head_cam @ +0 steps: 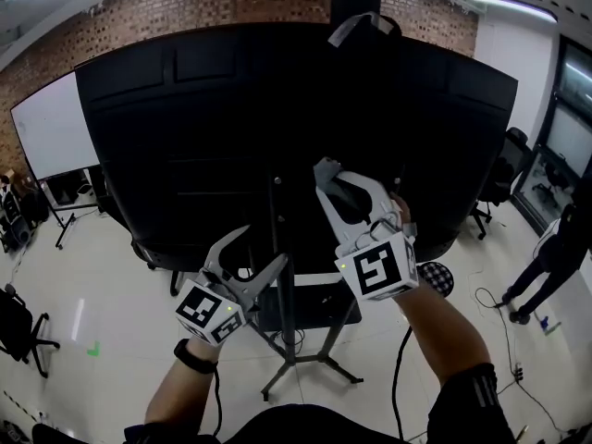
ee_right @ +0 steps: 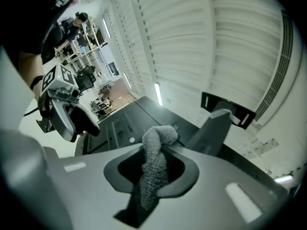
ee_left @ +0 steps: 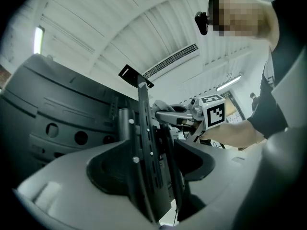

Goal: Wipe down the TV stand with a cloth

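White floor (head_cam: 111, 322) lies below the person, with cables across it at the right.

1. Left tongs (head_cam: 259, 248): held low, beside the TV stand (head_cam: 276, 340). The jaws are wide apart. In the left gripper view the stand's upright post (ee_left: 144, 152) lies in line between them; contact with either jaw cannot be told.

2. Right tongs (head_cam: 324, 169): held higher, right of the post, in front of the TV's back. The jaws are closed on a grey cloth (ee_right: 153, 171). The cloth is pinched low down and its free end curls up past the jaw tips. Whether it touches the stand or the TV cannot be told.

3. TV stand: black, with splayed legs (head_cam: 324, 363) on the floor. A slotted bracket with screws runs along the post, as seen in the left gripper view. The stand is directly ahead, between the 2 tongs.

4. TV (head_cam: 185, 137): large, black, with its back to the person, mounted on the post and filling most of the head view.

5. Beyond: a whiteboard (head_cam: 51, 137) on a wheeled frame at the left, a brick wall (head_cam: 185, 3) behind, an office chair (head_cam: 504, 169) at the right, and a person (head_cam: 555, 257) in dark clothes standing at the far right. 2 ceiling lights are lit.
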Demonstrator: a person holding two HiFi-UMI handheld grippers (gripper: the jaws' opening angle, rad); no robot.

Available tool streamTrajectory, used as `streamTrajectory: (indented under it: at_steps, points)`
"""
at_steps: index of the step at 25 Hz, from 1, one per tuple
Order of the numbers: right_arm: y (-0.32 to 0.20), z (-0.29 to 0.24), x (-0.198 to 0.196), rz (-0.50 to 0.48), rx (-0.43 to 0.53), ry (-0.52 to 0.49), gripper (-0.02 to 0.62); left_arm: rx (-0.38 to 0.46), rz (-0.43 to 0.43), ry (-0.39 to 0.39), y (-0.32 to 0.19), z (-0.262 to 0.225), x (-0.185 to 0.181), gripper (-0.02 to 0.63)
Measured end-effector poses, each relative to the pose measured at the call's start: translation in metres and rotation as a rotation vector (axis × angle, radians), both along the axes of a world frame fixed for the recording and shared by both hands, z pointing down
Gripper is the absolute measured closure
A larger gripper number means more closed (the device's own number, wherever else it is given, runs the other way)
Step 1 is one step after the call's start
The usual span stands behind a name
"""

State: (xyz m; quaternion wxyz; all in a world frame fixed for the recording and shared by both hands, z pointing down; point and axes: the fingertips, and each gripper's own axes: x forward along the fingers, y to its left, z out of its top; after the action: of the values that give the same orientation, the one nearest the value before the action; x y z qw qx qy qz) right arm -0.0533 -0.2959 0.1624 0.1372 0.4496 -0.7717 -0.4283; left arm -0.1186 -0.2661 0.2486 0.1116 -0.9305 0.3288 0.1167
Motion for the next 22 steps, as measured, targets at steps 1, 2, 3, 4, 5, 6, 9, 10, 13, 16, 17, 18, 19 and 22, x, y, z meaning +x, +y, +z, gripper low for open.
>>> streamTrajectory:
  at_steps: [1,2,3,4,5,6,9,10,13,16,17,18,19,22]
  points:
    - [0.0,0.0,-0.022,-0.018,0.0,0.012,0.537,-0.001,-0.011,0.0,-0.001,0.001,-0.014,0.305]
    - [-0.001,0.0,-0.043,-0.033,0.0,0.025,0.537,-0.002,-0.023,0.0,-0.003,0.001,-0.028,0.304]
    - [-0.002,0.0,-0.064,-0.046,0.0,0.039,0.537,-0.003,-0.034,0.001,-0.006,0.001,-0.042,0.304]
    - [-0.005,0.0,-0.084,-0.055,-0.003,0.055,0.537,-0.003,-0.044,0.002,-0.008,0.0,-0.055,0.304]
    - [-0.009,0.001,-0.101,-0.062,-0.006,0.073,0.537,-0.003,-0.054,0.003,-0.01,-0.001,-0.066,0.304]
    - [-0.013,0.002,-0.117,-0.066,-0.009,0.093,0.537,-0.004,-0.061,0.004,-0.012,-0.001,-0.077,0.304]
    - [-0.03,0.01,-0.157,-0.06,-0.005,0.164,0.537,-0.012,-0.075,0.01,-0.018,-0.002,-0.103,0.304]
    - [-0.035,0.012,-0.169,-0.056,-0.005,0.183,0.537,-0.014,-0.078,0.013,-0.019,-0.001,-0.111,0.304]
    - [-0.047,0.017,-0.204,-0.047,-0.012,0.224,0.537,-0.021,-0.086,0.023,-0.022,0.004,-0.135,0.304]
    - [-0.06,0.022,-0.232,-0.026,-0.02,0.265,0.537,-0.028,-0.087,0.036,-0.025,0.012,-0.155,0.304]
    - [-0.066,0.023,-0.241,-0.017,-0.023,0.279,0.537,-0.031,-0.088,0.038,-0.026,0.013,-0.16,0.304]
    - [-0.071,0.025,-0.248,-0.008,-0.027,0.292,0.537,-0.033,-0.089,0.039,-0.026,0.013,-0.165,0.304]
    - [-0.077,0.028,-0.254,0.002,-0.032,0.306,0.537,-0.035,-0.089,0.04,-0.026,0.014,-0.168,0.305]
    - [-0.093,0.037,-0.266,0.044,-0.036,0.363,0.537,-0.04,-0.09,0.044,-0.027,0.017,-0.177,0.304]
